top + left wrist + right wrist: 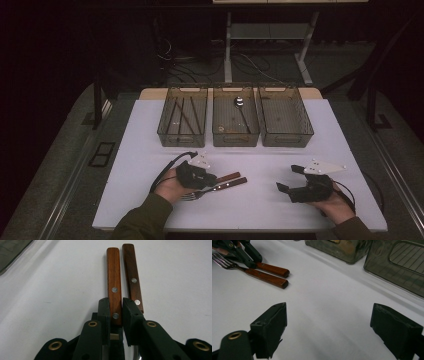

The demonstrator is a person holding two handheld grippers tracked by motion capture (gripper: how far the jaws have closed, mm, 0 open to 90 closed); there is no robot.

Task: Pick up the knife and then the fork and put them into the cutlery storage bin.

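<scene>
The sorting looks partly done. Long sticks lie in the left bin (182,116) and a spoon (242,112) lies in the middle bin (235,116). The right bin (285,116) looks empty. Two pieces with wooden handles are left on the table (150,145), near its front edge.

The left gripper (115,312) squeezes the lighter brown handle (113,280) between its jaws. The darker handle (131,272) lies just beside it. Both have small round silver dots. One piece is a fork (223,261).

The right gripper (328,327) rests near the front right corner, jaws wide and holding nothing.
</scene>
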